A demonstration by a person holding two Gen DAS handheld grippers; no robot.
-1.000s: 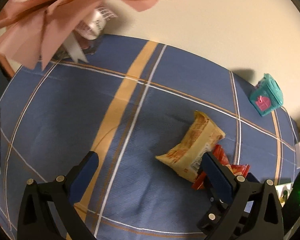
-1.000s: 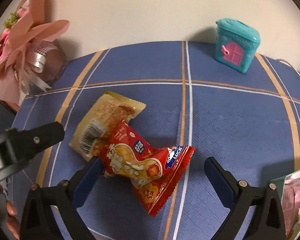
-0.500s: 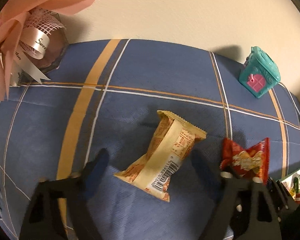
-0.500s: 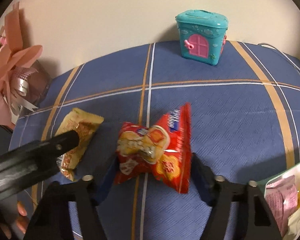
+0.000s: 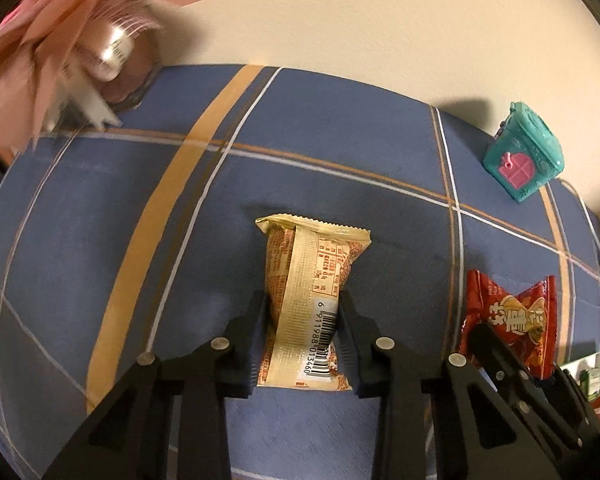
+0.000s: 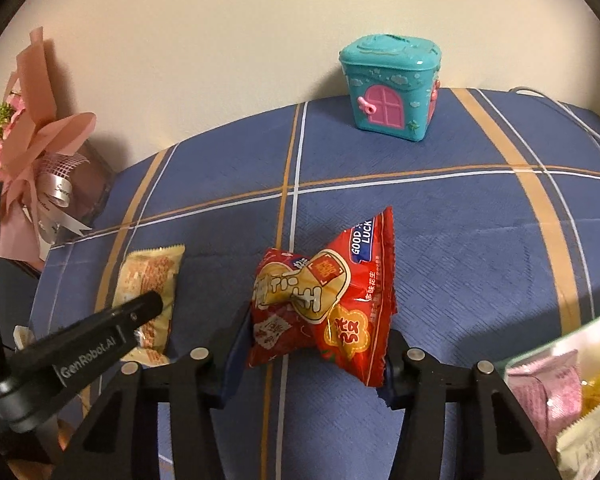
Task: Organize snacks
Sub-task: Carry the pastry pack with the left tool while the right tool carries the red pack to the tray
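**A:** Left wrist view: what did the left gripper hold?

**B:** Its jaws were pinched on the beige snack packet, gripping the lower half near the barcode, seam side up. The packet lay over the blue plaid cloth of the counter; whether it was lifted clear could not be told.

**A:** And in the right wrist view?

**B:** The right gripper had the red peanut packet between its jaws, which were closing on it. The foil was crumpled at the waist, so the pads already pressed on it. The beige packet and the left gripper appeared at the left of that view.

**A:** How would such packets handle?

**B:** Probably light, soft and air-filled. The film looked glossy, hence likely slippery; a hold across the middle of the body seemed safer than one on the crimped ends. A hard squeeze might crush the contents or burst a seam.

**A:** Where might they go?

**B:** A clear container at the right edge held other packets, a plausible destination. The teal toy house and pink bouquet stood by the wall, well apart.
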